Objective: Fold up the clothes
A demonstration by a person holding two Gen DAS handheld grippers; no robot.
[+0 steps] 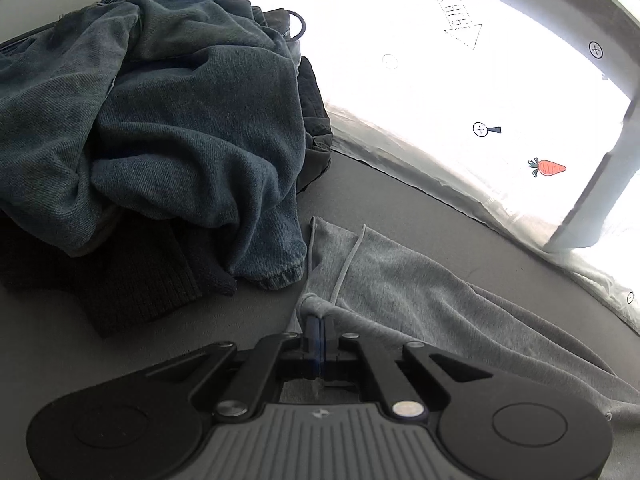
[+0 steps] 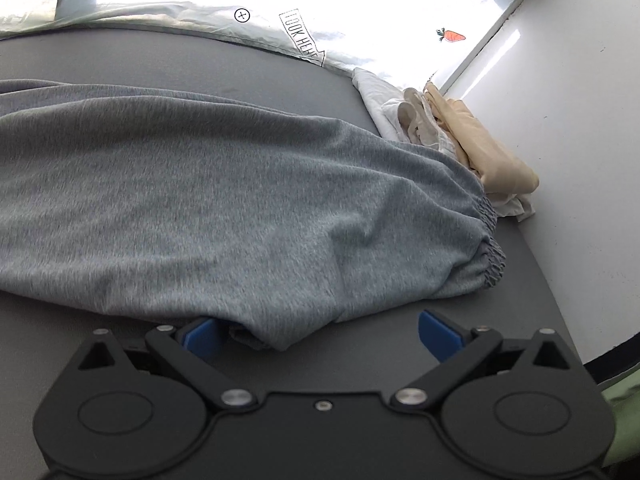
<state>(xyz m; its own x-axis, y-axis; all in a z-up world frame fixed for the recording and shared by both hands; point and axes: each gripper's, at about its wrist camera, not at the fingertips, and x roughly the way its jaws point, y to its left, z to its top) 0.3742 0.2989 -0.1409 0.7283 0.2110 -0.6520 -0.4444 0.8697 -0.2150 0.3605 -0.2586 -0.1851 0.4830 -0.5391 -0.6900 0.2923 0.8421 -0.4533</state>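
Note:
Grey sweatpants (image 1: pixel 420 280) lie spread over the dark grey table (image 1: pixel 380 184). My left gripper (image 1: pixel 319 320) is shut on the waistband corner of the sweatpants, by the white drawstring (image 1: pixel 348 264), and the cloth bunches over its tips. In the right wrist view the same grey sweatpants (image 2: pixel 208 208) fill the middle, with the elastic cuff (image 2: pixel 490 248) at the right. My right gripper (image 2: pixel 320 334) is open, and a fold of the cloth hangs between its blue pads (image 2: pixel 438 334) close to the left one, not pinched.
A heap of blue denim (image 1: pixel 160 120) on dark knitwear (image 1: pixel 132 284) and a dark bag sits left of the sweatpants. Folded white and beige clothes (image 2: pixel 480 152) lie against the white wall (image 2: pixel 568 140). A bright sheet printed with carrots (image 1: pixel 480 80) borders the table's far edge.

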